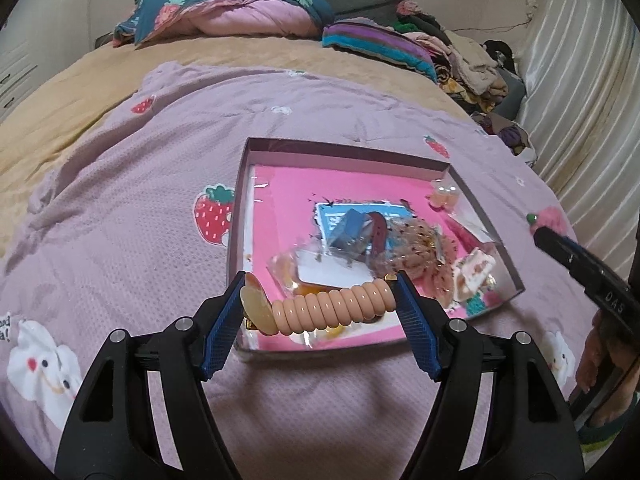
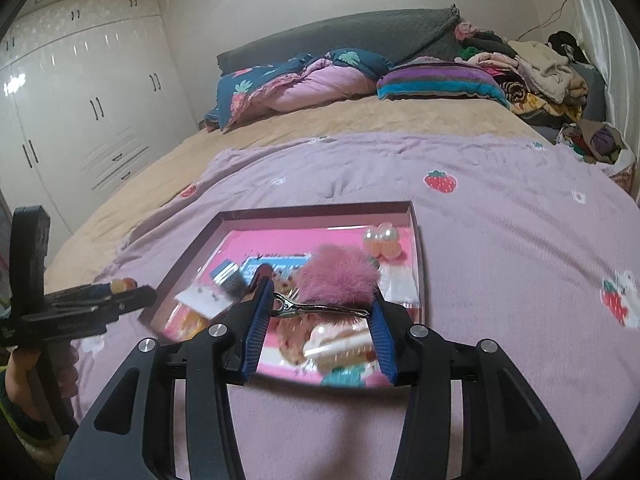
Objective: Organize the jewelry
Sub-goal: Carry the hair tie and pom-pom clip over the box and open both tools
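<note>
Your left claw (image 1: pixel 320 292) gripped the peach coil hair tie (image 1: pixel 332 306) end to end, above the tray's (image 1: pixel 240 184) near edge; it looked light, springy and likely to buckle. Your right claw (image 2: pixel 320 304) pinched the fluffy pink clip (image 2: pixel 340 280) by its stiff metal bar, the safest hold.

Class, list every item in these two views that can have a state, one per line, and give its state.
Left claw: shut on the peach coil hair tie, held lengthwise between the pads.
Right claw: shut on the pink fluffy hair clip, gripped end to end by its metal clip.
Box: open, lidless, lying on the purple blanket, holding mixed accessories.
Wardrobe doors: closed.
</note>
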{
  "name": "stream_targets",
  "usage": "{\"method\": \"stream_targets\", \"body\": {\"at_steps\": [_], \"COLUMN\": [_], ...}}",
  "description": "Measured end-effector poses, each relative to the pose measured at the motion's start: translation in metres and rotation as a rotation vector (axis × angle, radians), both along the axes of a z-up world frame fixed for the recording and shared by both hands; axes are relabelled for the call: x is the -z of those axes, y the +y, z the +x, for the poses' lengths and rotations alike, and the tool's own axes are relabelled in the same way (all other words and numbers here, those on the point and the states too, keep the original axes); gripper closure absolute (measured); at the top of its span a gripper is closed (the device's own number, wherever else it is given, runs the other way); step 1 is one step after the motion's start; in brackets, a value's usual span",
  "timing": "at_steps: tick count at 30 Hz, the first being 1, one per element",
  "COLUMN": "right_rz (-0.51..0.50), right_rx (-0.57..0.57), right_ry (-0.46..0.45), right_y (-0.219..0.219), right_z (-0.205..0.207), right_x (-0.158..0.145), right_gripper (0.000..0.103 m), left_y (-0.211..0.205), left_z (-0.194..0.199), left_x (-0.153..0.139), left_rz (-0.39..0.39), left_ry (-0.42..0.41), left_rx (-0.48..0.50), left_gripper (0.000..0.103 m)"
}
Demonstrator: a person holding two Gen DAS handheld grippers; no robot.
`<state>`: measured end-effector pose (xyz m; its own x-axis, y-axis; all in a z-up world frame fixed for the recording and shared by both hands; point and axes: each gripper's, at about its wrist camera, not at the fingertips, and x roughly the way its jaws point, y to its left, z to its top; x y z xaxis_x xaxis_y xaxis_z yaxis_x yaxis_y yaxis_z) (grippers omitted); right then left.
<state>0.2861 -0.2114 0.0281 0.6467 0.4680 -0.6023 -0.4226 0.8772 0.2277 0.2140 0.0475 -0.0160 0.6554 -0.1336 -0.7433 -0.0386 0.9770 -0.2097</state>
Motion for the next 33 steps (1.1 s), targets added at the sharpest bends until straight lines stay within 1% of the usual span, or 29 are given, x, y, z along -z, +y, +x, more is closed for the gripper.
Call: {"method": "stream_targets", "body": {"at_steps": [3,7,9,15,17,19,24,27,29,33], "right_rz": [-0.020,-0.053,-0.086,-0.101,-0.095,-0.068,-0.049,-0.028,-0.005,0.008], "right_rx": [0.013,0.022,0.028,0.038,0.046,0.034,0.040,0.046,0.048,0.067], "right_ry": [0.004,0.051,0.067,0.083,0.087,0.104,0.109,0.105,0.105,0.076], "right_y": [0.005,0.009,0.011,0.010,0.008,0.005,-0.001,-0.006,-0.011,-0.020], "right_z": [0.008,0.012,0.014,0.017,0.018,0.018,0.010,0.004,0.000,-0.010], "right_x": [0.007,0.034,0.045,0.057,0.058,0.058,0.056,0.051,0.046,0.034], "right_gripper": [0.059,0.059,0.059,0.057,0.052,0.039,0.033,0.024,0.021,0.016], "left_y": [0.002,0.002,0.000,-0.004,-0.005,-0.006,-0.009,-0.011,-0.012,-0.013], "left_z": [0.005,0.009,0.010,0.013,0.014,0.014,0.013,0.012,0.011,0.006], "left_x": [0.007,0.018,0.021,0.026,0.027,0.029,0.031,0.031,0.030,0.022], "left_rz": [0.010,-0.001,-0.009,-0.003,-0.004,-0.003,-0.002,0.000,0.004,0.007], "left_ry": [0.014,0.036,0.042,0.049,0.054,0.058,0.065,0.065,0.065,0.045], "left_rx": [-0.006,-0.003,0.007,0.009,0.010,0.011,0.017,0.018,0.022,0.023], "left_gripper": [0.039,0.039,0.039,0.039,0.039,0.039,0.039,0.037,0.035,0.027]}}
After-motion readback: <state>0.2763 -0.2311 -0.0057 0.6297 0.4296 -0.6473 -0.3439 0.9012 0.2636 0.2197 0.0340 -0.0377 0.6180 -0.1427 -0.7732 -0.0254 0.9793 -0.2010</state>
